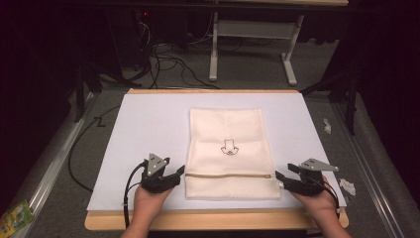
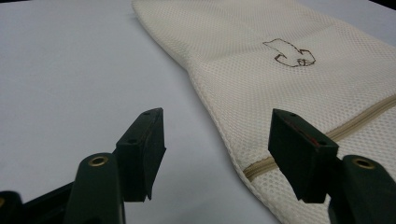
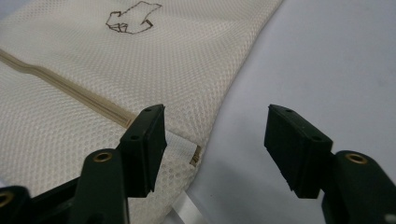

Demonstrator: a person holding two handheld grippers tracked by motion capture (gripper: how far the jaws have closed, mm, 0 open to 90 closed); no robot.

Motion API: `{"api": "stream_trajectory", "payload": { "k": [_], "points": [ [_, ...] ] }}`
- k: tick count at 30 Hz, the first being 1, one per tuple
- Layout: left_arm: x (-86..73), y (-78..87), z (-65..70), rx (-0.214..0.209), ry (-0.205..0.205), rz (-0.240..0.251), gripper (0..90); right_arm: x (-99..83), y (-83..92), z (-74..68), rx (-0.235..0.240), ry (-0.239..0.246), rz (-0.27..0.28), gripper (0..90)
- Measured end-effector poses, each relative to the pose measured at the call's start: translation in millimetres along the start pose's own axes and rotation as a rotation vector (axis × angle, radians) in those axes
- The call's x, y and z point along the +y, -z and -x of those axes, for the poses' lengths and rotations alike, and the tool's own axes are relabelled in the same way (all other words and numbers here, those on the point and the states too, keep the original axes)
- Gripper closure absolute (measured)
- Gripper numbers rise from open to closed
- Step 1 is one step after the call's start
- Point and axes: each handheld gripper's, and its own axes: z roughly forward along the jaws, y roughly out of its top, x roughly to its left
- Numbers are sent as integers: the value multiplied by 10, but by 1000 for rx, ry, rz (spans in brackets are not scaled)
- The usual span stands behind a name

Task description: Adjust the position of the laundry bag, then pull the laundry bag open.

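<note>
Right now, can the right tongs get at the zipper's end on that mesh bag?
Probably yes: the right tongs stand open at the mesh bag edge, and the zipper ends just ahead, nothing between.

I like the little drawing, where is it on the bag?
The small dark outline drawing sits mid-way on the cream mesh zip bag in the high view, just beyond the tan zipper, between the two hand-held grippers.

Far end of the mesh bag [image 2: 261, 79] cut off above both gripper views; embroidered mark [image 1: 228, 147] too small to identify.
</note>
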Motion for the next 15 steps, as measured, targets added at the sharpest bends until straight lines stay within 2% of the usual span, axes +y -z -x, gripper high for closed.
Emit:
{"api": "stream_trajectory", "payload": {
  "k": [1,3,4,6,8,12,15],
  "points": [
    [3,-3,1,-1,0,2,367,1,-27,-3,1,-1,-11,464],
    [7,-8,4,-2,0,4,366,1,-56,-6,3,-8,-24,472],
    [10,-13,8,-1,-2,6,366,-9,-118,-9,11,-21,-54,505],
    [9,-19,14,-3,-5,6,366,-12,-133,-12,15,-26,-62,524],
    [6,-24,22,-4,-14,4,365,-19,-177,-13,41,-28,-86,574],
    [-3,-21,37,-10,-38,6,366,-44,-199,-30,66,-29,-118,620],
    [-2,-18,37,-12,-38,10,367,-54,-199,-39,66,-30,-114,624]
  ]
}}
